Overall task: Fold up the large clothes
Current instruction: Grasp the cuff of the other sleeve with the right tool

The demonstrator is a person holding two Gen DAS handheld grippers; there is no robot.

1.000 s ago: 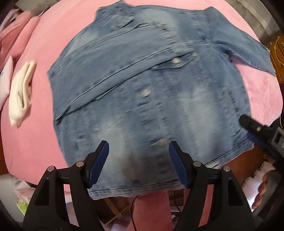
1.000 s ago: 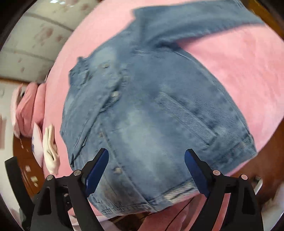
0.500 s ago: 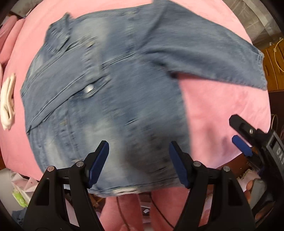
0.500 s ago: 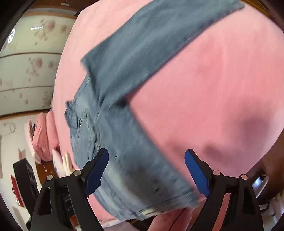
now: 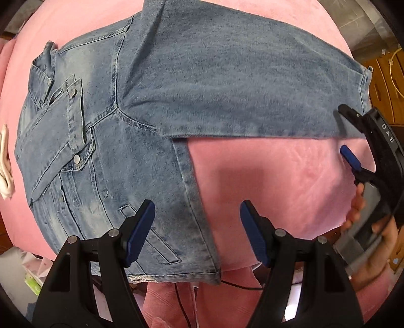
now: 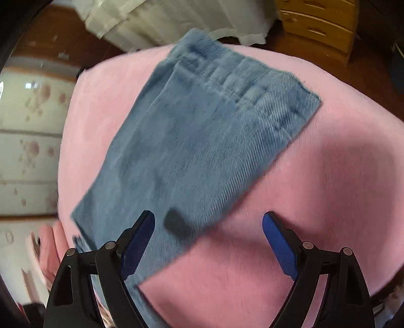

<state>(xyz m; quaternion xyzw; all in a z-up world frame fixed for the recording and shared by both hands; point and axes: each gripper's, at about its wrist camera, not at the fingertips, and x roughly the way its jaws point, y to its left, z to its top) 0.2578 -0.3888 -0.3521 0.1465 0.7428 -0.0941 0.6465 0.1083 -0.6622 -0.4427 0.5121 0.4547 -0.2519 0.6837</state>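
A blue denim jacket lies front-up on a pink blanket. Its one sleeve stretches out flat to the right. My left gripper is open and empty, above the jacket's lower right hem. My right gripper shows at the right edge of the left wrist view, open, by the sleeve's cuff end. In the right wrist view my right gripper is open and empty over the sleeve, whose cuff lies far from it.
A folded white cloth lies on the blanket at the far left. A wooden drawer unit and a pale curtain stand beyond the blanket. The blanket's front edge drops off near my grippers.
Both grippers have swung to the right, from over the jacket's body to its right side and sleeve. The right gripper now looks at the sleeve and cuff. The jacket has not moved.
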